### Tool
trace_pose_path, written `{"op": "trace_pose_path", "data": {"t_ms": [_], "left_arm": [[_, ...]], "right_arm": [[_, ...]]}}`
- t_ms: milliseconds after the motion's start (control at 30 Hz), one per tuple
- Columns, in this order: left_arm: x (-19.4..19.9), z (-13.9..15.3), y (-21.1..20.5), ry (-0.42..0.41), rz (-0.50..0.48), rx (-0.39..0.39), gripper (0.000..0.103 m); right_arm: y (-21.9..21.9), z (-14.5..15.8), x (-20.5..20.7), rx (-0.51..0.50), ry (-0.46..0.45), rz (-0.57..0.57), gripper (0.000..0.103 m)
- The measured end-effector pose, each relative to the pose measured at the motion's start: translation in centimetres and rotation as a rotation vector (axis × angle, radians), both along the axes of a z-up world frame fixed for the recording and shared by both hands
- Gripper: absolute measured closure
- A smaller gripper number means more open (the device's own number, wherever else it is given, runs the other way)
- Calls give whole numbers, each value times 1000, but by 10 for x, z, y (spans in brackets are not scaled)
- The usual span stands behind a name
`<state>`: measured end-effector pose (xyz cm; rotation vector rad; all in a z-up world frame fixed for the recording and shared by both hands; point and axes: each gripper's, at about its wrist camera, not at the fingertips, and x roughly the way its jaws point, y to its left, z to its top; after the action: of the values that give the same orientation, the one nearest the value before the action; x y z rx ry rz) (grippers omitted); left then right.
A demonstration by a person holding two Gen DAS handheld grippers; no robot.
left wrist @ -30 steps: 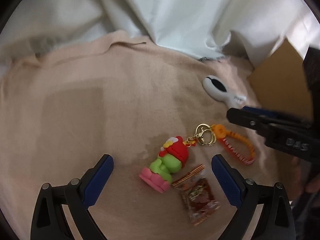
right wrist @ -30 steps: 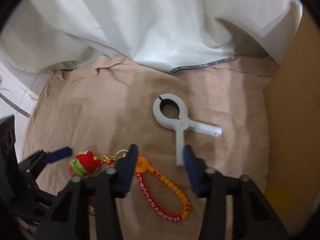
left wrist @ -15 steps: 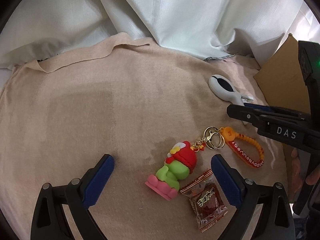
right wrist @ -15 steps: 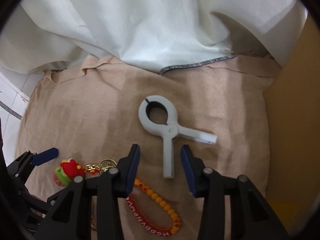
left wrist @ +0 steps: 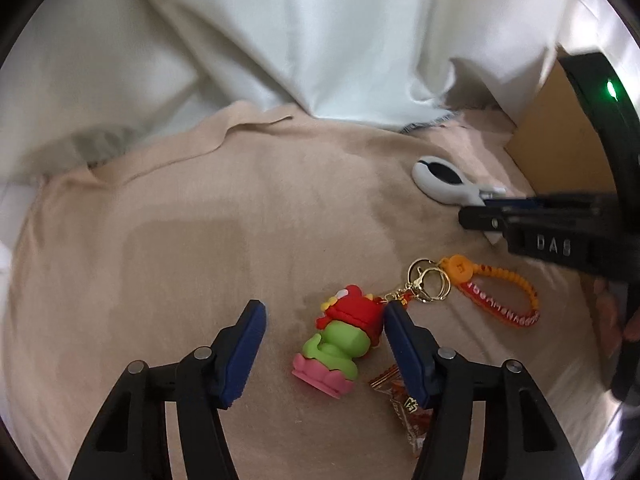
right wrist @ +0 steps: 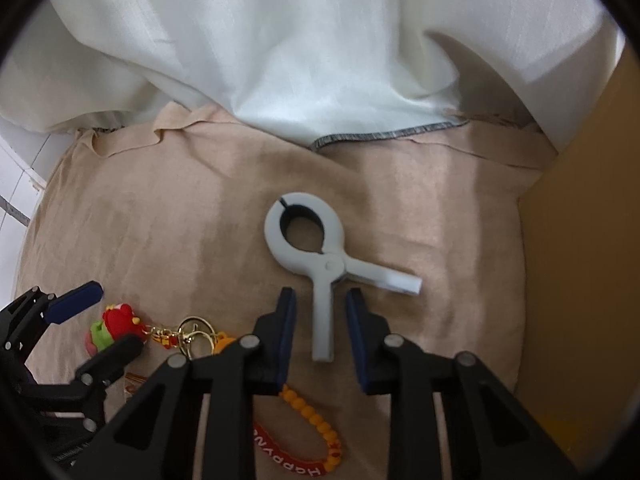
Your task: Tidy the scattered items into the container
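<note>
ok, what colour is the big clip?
Pale grey clip, seen best in the right wrist view.

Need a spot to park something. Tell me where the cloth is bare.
Bare: the tan cloth between the white curtain and the left gripper. Crowded: the near right, with toy keychain, orange strap, candy wrapper, grey clamp, cardboard box.

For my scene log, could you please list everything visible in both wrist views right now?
figure: 1, green, red and pink, on the cloth between the left fingers
key ring: 1, gold, joins figure to strap
strap: 1, orange and red, right of the figure
candy: 1, brown wrapper, partly behind the left gripper's right finger
clip: 1, grey, mid cloth, one handle between the right fingers
cloth: 1, beige, under all
sheet: 1, white, behind
box: 1, brown, right edge
left gripper: open
right gripper: open
hand: partly seen, holds right gripper
</note>
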<state>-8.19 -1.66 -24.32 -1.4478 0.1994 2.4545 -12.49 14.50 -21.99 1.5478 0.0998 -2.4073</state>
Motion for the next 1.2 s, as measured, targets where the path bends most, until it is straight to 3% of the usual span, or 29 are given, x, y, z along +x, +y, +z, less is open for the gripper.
{"op": "trace_pose_path", "data": {"t_ms": [167,200,267,300,333,467,767,967,1200], "left_arm": [[5,-5,12,15,-28,-52,41],[4,-5,11,6,-14,-30,42],[3,-3,7,5,6,-2,53],[2,-1,5,6,13,7,64],[1,1,2,-1,27,31,66],[-4,7,-16,-55,78,143,66],[5,50,-34,-17,110,137,68],[20,89,-42,8,128,124,73],[33,90,-49,-20,167,119,73]], "right_arm": [[-2,-1,0,4,15,2,74],[-2,-1,-1,12,16,-4,87],[2,-1,-3,-2,7,-12,91],[3,0,-3,-10,8,-13,92],[3,2,-2,-13,12,-11,92],[2,16,4,-37,37,-15,93],[12,54,28,-109,27,17,93],[-2,94,48,-115,79,82,93],[-2,109,57,-112,96,120,93]]}}
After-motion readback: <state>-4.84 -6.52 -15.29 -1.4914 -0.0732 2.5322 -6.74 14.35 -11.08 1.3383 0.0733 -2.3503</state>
